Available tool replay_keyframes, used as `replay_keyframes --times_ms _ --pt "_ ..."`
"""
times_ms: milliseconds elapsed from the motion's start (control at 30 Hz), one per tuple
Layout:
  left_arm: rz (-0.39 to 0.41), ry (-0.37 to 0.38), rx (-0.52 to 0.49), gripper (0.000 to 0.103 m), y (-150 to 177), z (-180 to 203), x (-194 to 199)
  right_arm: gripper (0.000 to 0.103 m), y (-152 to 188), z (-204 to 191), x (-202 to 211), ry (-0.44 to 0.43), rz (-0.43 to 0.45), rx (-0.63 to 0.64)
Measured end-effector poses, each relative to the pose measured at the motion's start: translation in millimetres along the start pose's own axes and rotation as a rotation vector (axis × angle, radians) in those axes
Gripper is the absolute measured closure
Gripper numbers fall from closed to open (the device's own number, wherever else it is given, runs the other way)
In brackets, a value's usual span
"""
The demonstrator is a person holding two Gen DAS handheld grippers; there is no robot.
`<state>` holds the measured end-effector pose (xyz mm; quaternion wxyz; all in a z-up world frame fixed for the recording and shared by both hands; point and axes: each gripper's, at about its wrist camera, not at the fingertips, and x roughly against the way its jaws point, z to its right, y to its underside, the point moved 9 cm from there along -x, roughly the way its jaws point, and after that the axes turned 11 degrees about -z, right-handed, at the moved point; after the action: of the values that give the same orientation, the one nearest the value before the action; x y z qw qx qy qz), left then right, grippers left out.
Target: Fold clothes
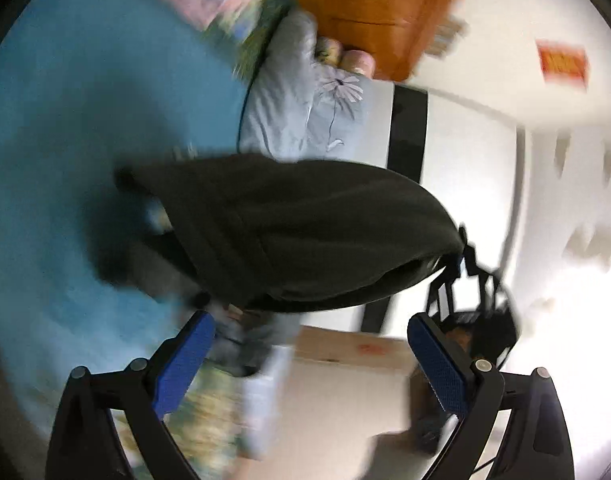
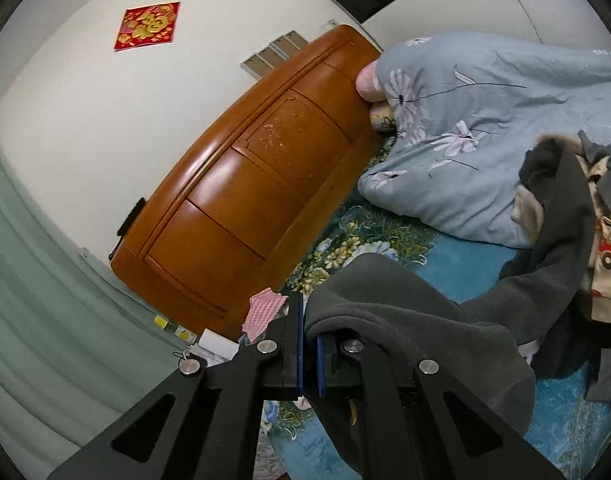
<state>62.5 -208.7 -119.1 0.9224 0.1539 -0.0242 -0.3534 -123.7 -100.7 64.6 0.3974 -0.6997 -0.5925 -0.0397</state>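
Note:
A dark grey garment (image 2: 405, 320) hangs lifted above the blue bed sheet (image 2: 477, 264). My right gripper (image 2: 310, 320) is shut on the garment's edge, and the cloth drapes over its right finger. In the blurred left wrist view the same garment (image 1: 305, 232) stretches across the middle, pinched at its right end by the right gripper (image 1: 461, 258). My left gripper (image 1: 311, 340) is open just below the garment. Its blue pads (image 1: 185, 360) stand wide apart with no cloth between them.
A pale blue floral quilt (image 2: 485, 120) lies against the wooden headboard (image 2: 257, 184). A pile of other clothes (image 2: 577, 216) sits at the right on the sheet. A cardboard box (image 1: 345, 364) stands beside the bed. White wall (image 2: 105, 112) with a red decoration (image 2: 147, 26) behind.

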Motion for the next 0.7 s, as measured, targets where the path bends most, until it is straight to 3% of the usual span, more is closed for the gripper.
replay_keyframes --times_ms 200,367,400,467,500,533,633,700 --pt "0.053 0.145 0.137 0.007 -23 -10 -35 0.098 7 0 0 -0.002 -0.019 0.033" --pt "0.153 0.149 0.18 0.016 -47 -24 -27 0.098 28 11 12 -0.007 -0.047 0.052" --pt "0.174 0.13 0.193 0.023 -51 -30 -27 0.098 32 14 13 -0.009 -0.055 0.049" --pt "0.202 0.076 0.225 0.048 -55 -43 -24 0.098 43 24 16 -0.026 -0.071 0.021" --pt "0.215 0.022 0.229 0.066 -58 -48 -19 0.098 49 31 17 -0.034 -0.08 0.001" --pt "0.226 -0.033 0.215 0.075 -63 -51 -13 0.098 51 34 18 -0.034 -0.082 -0.011" --pt "0.289 -0.227 0.056 0.087 -82 -32 17 0.098 66 44 7 -0.017 -0.132 -0.02" --pt "0.342 -0.363 -0.062 0.089 -98 -8 44 0.098 77 50 -4 -0.004 -0.177 -0.021"
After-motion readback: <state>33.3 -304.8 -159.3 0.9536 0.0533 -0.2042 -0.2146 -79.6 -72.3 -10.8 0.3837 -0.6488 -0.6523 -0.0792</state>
